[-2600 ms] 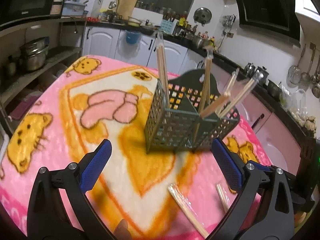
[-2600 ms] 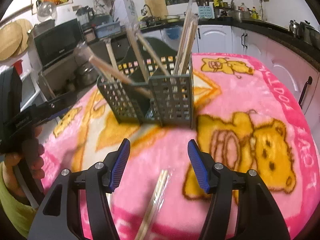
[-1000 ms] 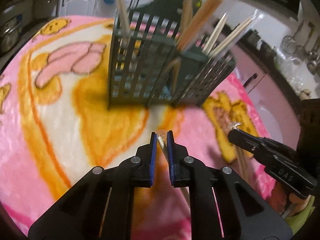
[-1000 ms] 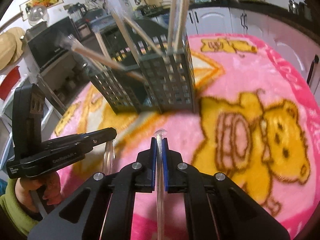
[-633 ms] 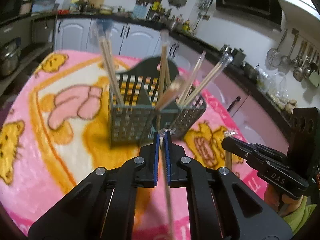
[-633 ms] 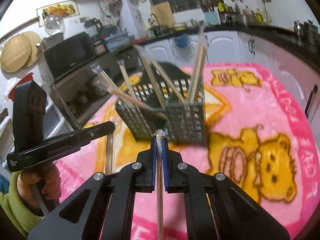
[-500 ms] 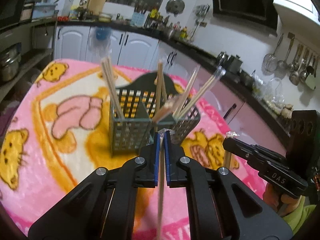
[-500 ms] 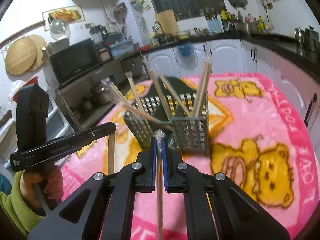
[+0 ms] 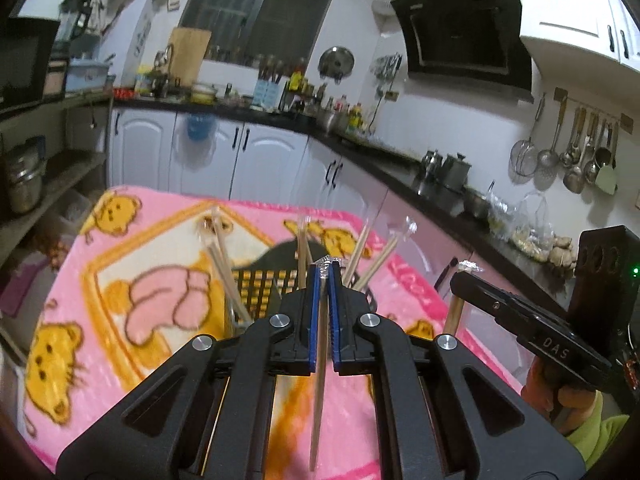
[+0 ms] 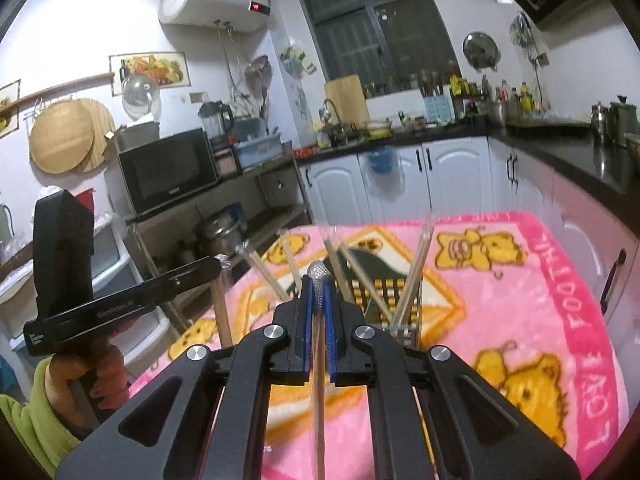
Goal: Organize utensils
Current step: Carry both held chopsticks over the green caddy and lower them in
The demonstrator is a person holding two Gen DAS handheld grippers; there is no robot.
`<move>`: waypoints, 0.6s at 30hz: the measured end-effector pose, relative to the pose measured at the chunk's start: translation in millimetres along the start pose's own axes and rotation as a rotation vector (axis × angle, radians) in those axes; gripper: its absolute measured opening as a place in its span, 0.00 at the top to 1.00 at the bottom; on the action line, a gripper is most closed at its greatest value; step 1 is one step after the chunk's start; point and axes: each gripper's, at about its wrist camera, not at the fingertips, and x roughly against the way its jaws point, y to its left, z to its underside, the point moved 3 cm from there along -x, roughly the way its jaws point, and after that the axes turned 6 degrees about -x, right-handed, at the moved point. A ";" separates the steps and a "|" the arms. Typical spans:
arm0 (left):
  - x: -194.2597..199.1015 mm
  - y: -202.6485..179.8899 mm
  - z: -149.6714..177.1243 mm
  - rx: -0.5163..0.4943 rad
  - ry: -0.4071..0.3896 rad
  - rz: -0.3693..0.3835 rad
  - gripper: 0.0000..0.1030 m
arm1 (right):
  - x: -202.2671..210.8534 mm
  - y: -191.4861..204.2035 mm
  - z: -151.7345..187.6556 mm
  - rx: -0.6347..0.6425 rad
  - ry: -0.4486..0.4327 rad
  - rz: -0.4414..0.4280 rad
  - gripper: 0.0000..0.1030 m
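Observation:
My left gripper is shut on a wrapped pair of chopsticks that hangs down between its blue pads. It is held above and in front of the dark green utensil basket, which holds several wrapped chopstick pairs. My right gripper is shut on another wrapped pair of chopsticks, also raised over the basket. Each gripper shows in the other's view: the right gripper at the right, the left gripper at the left, each with its pair hanging below.
A pink cartoon blanket covers the table. White cabinets and a dark counter run behind it. Shelves with pots stand at the left, and a microwave sits on a rack. A hand in a green sleeve holds the left gripper.
Both grippers have risen from the blanket with their chopstick pairs and tilted up toward level. The basket now sits lower and smaller in both views.

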 end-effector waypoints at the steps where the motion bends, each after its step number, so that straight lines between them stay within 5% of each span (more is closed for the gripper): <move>1: 1.5 -0.3 -3.6 -0.002 -0.010 -0.003 0.98 | 0.3 0.1 -4.0 0.001 -0.011 0.001 0.94; 18: 6.3 3.9 -51.6 -0.029 -0.115 -0.038 0.98 | -13.5 4.3 -47.1 0.035 -0.113 0.015 0.94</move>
